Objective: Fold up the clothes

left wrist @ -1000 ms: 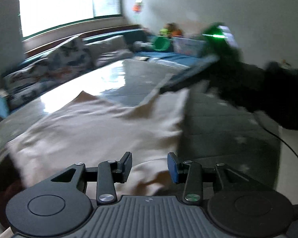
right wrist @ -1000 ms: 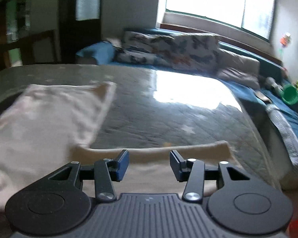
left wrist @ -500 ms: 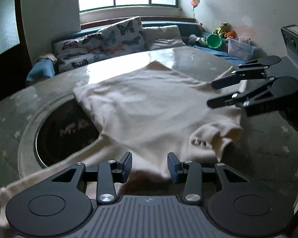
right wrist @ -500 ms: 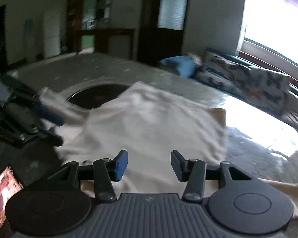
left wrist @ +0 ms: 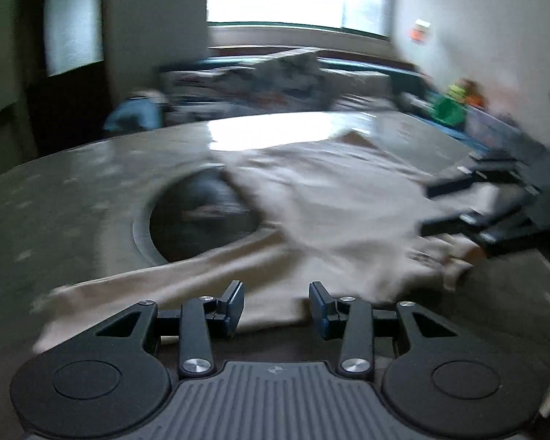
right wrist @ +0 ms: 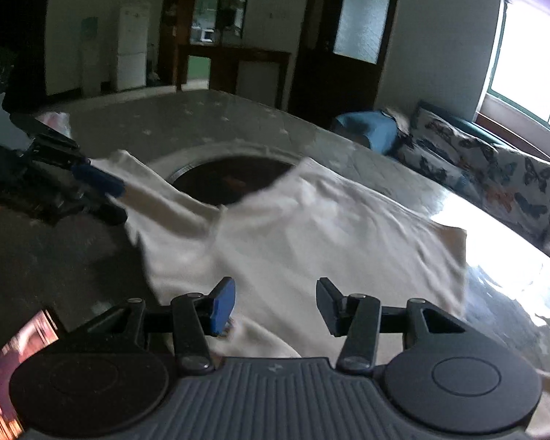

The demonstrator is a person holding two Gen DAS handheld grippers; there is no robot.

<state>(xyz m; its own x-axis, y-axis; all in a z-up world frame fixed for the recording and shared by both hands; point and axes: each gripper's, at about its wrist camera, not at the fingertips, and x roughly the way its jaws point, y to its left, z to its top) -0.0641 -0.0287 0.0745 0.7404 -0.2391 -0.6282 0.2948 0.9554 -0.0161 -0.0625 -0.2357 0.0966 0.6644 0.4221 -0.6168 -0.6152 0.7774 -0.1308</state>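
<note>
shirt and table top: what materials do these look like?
Shirt: soft knit fabric, probably cotton, matte cream; it drapes, wrinkles and sags into the round hole. Table top: hard and glossy, likely polished stone or a glass-covered surface; it mirrors the window as a bright glare. Grey with pale speckles, exact material unclear.

Window: a bright window [right wrist: 531,58] lit the room from behind the sofa.
Sofa: a blue sofa [right wrist: 370,130] carried butterfly-print cushions [right wrist: 495,172].
Far end: a white fridge [right wrist: 132,49] stood beside dark wooden doorways.
</note>
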